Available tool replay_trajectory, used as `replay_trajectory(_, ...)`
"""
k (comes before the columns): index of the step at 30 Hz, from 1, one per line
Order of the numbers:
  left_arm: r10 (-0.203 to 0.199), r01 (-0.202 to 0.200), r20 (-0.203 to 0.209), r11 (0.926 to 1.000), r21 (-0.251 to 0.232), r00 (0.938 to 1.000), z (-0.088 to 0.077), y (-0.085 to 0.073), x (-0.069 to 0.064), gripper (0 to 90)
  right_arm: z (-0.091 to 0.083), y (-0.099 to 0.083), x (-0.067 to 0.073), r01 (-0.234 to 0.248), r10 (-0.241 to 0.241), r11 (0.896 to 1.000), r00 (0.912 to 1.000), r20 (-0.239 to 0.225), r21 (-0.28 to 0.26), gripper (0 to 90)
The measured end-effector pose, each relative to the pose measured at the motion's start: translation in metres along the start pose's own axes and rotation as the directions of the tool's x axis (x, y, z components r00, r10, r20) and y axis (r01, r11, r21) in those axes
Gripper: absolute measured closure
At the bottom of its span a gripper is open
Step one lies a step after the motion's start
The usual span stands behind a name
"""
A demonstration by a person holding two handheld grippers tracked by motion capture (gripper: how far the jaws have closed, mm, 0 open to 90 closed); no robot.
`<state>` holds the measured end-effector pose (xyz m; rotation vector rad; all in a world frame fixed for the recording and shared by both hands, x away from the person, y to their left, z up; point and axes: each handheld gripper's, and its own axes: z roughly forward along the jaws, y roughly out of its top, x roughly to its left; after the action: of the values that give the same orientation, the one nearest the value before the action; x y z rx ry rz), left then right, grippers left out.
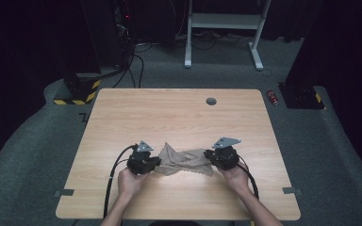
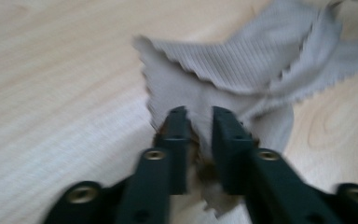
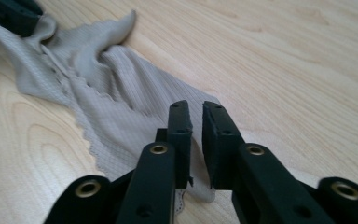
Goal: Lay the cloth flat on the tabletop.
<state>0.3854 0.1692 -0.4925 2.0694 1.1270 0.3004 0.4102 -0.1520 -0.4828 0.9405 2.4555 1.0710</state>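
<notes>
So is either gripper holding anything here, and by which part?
The left gripper has a bunched edge of the crumpled grey-beige cloth between its jaws. The right gripper stands slightly parted over the opposite corner; no grip is visible there.

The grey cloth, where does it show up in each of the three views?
High view: the grey cloth lies crumpled at lower centre.
Left gripper view: cloth fills upper right, reaching between the jaws.
Right gripper view: cloth spreads from upper left to the jaws.
Shared landmark: the wooden table.
</notes>
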Motion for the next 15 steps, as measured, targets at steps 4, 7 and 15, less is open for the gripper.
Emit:
replay_trajectory(4, -0.009, 0.007, -0.033, 0.9994, -0.035, 0.9994, 0.002, 0.012, 0.0, 56.9, -0.009, 0.0, 0.003, 0.035, -0.035, 0.999, 0.9994, -0.009, -0.012, 72.0)
replay_trajectory(7, -0.014, 0.013, -0.058, 0.9997, -0.02, 0.9982, 0.014, 0.022, -0.001, 53.4, -0.008, -0.004, 0.004, 0.047, -0.046, 0.999, 0.9987, -0.022, 0.009, 69.1)
replay_trajectory(15, -0.078, 0.078, -0.096, 0.9969, -0.005, 0.9923, 0.041, 0.028, 0.007, 49.4, 0.007, -0.015, -0.004, 0.005, -0.004, 0.997, 0.9999, -0.015, 0.073, 68.0)
